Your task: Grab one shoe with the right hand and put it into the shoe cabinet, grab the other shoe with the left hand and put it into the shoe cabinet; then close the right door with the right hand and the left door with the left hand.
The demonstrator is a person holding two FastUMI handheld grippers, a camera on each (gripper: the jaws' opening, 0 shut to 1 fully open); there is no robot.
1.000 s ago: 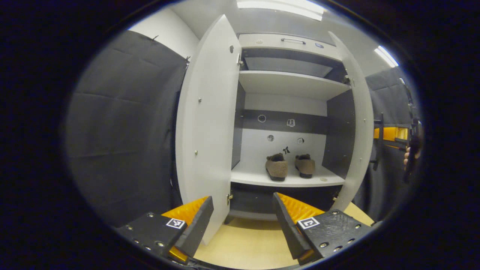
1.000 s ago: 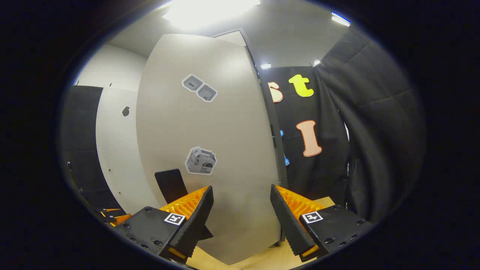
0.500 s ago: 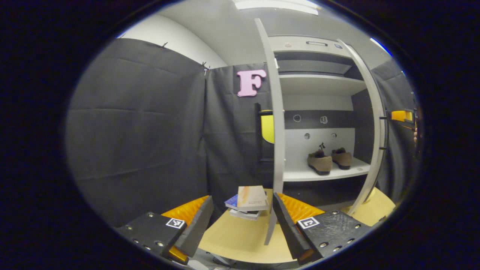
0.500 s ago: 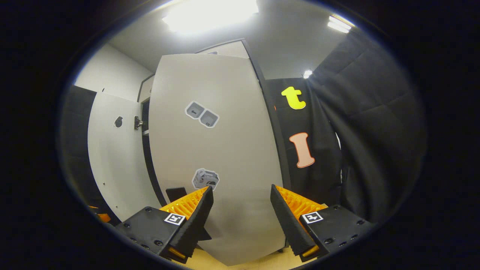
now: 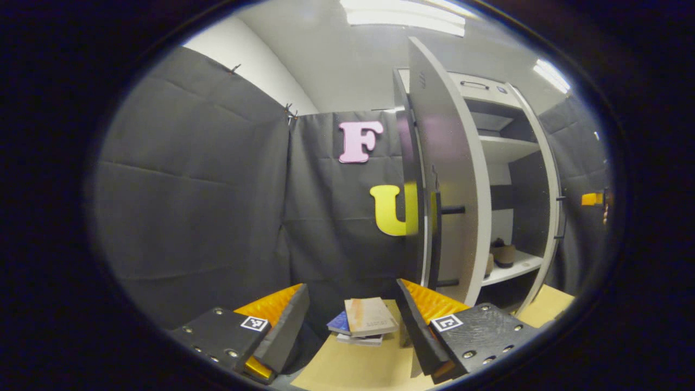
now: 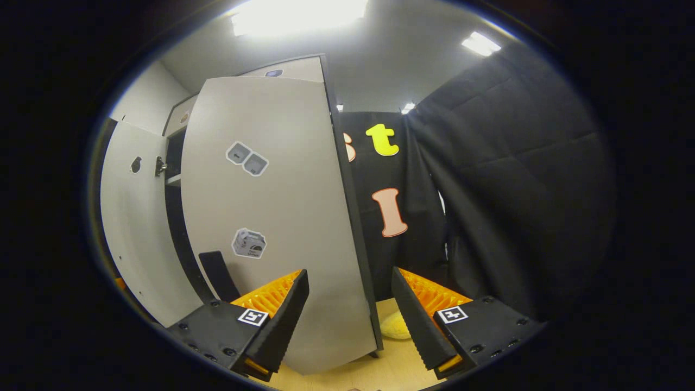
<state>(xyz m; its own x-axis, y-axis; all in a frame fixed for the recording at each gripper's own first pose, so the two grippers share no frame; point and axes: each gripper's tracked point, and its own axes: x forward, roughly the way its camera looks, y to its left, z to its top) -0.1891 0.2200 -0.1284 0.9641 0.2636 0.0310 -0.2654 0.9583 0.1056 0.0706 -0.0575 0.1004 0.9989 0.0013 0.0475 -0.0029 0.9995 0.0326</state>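
The white shoe cabinet (image 5: 478,87) stands with both doors ajar. In the left gripper view I face the outer side of its left door (image 5: 453,163), whose dark handle (image 5: 453,209) sticks out. Past that door's edge one brown shoe (image 5: 504,254) sits on the lower shelf (image 5: 516,267); the second shoe is hidden. My left gripper (image 5: 350,288) is open and holds nothing, a little short of the door. In the right gripper view the right door (image 6: 282,217) shows its stickered outer face and black handle (image 6: 217,274). My right gripper (image 6: 350,277) is open near that door's right edge.
A small stack of books (image 5: 364,323) lies on the tan floor (image 5: 347,369) by the left door. A pale yellow thing (image 6: 393,326) lies on the floor behind the right door. Black cloth walls close in on both sides. The left door's inner face (image 6: 136,233) shows beyond the right door.
My left gripper has swung left around the left door, from facing the open shelves to facing the door's outer side. The right door has slid leftward in the right gripper view.
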